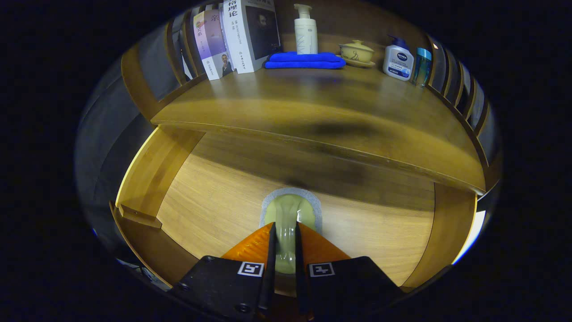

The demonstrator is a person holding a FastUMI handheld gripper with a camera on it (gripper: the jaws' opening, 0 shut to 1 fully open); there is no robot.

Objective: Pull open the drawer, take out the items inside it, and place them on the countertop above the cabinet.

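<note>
Your gripper (285, 243) sits at the bottom centre of the frame, over the pulled-open drawer (214, 201). Its fingers are clenched on a pale green, translucent item (288, 214) with a grey rim, which stands out just ahead of the fingertips above the drawer floor. The countertop (313, 103) spans the upper half of the frame. Along its far edge you have books (237, 38) at upper left, then a pump bottle (306, 31) behind a folded blue cloth (304, 60), a lidded cup (356, 52), and two more bottles (409, 60) at upper right.
</note>
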